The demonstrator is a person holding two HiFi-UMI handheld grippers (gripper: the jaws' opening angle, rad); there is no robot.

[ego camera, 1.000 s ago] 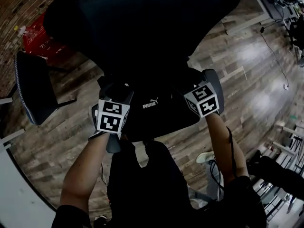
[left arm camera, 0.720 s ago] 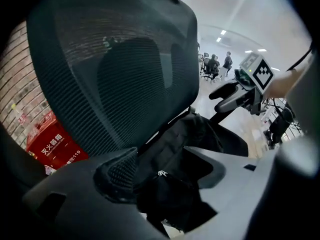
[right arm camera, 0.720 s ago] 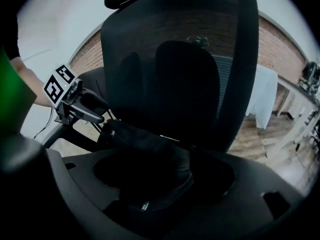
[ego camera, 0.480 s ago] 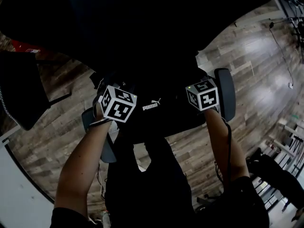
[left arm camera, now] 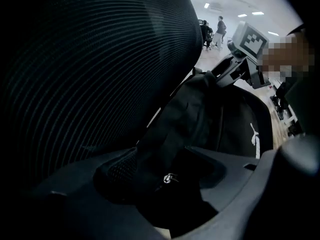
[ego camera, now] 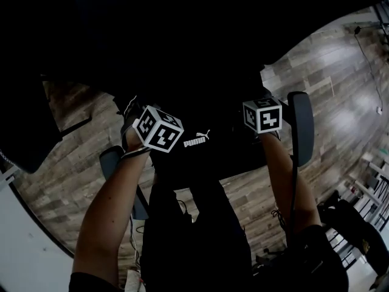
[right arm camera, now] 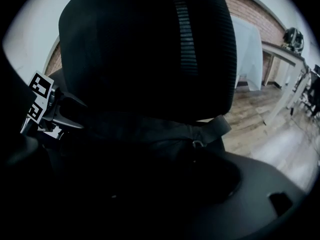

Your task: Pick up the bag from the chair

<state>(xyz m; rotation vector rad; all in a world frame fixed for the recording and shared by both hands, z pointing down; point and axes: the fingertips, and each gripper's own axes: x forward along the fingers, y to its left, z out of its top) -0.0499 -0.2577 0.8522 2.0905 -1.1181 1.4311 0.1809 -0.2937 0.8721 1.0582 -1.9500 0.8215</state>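
A black bag (ego camera: 196, 141) with a white logo lies on the seat of a black office chair, against its mesh backrest (left arm camera: 90, 59). Both grippers are down at the bag's top edge, their marker cubes at the left (ego camera: 158, 128) and right (ego camera: 262, 115) of the logo. My left gripper (left arm camera: 170, 184) is open, its jaws having just been opening, with a bag corner and zipper pull (left arm camera: 170, 178) between them. My right gripper (right arm camera: 150, 184) is open too, its jaws also just opening, over the bag's top and strap (right arm camera: 215, 126). The jaw tips are lost in shadow.
The chair's armrests (ego camera: 302, 126) (ego camera: 112, 160) flank the bag. The tall backrest (right arm camera: 150, 44) rises right behind it. Wood plank floor (ego camera: 340, 102) lies around. A second dark chair (ego camera: 24, 132) stands at the left. A brick wall and a table (right arm camera: 285, 54) are at the right.
Both grippers have dropped toward the bag and rolled, and their cubes now sit closer to its top edge. The camera has leaned in, so the chair fills more of the view.
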